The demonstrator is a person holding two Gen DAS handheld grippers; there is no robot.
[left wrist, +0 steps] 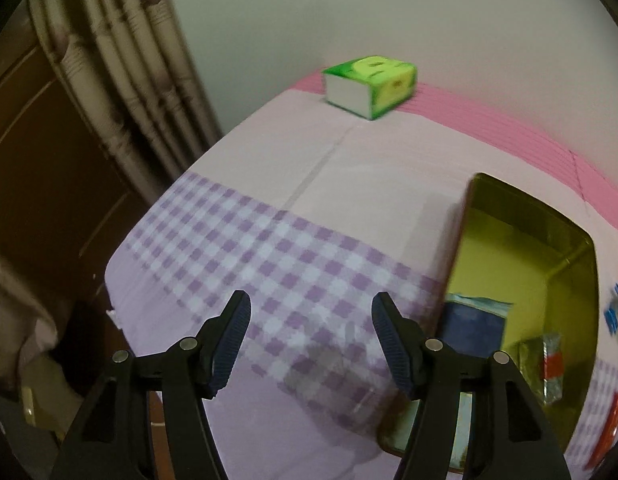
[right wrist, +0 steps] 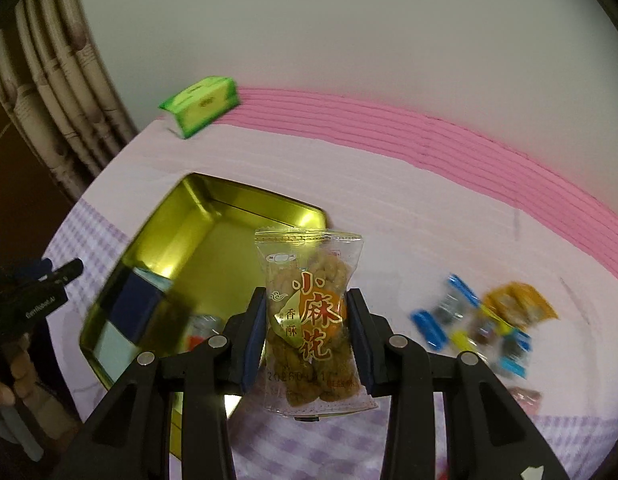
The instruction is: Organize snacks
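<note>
In the left wrist view, the left gripper (left wrist: 311, 312) is standing wide open with nothing between its pads, hanging over the checked cloth (left wrist: 237, 248) just beside the gold tin (left wrist: 465, 216). In the right wrist view, the right gripper (right wrist: 305, 312) is pinching a clear packet of fried dough twists (right wrist: 309, 312), holding it upright just beside the gold tin (right wrist: 149, 232), with loose snacks (right wrist: 485, 320) lying near the tin's far side.

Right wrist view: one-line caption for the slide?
Right tongs grip a clear twisted-dough snack packet above the gold tin; loose snacks wait on the tablecloth.
</note>
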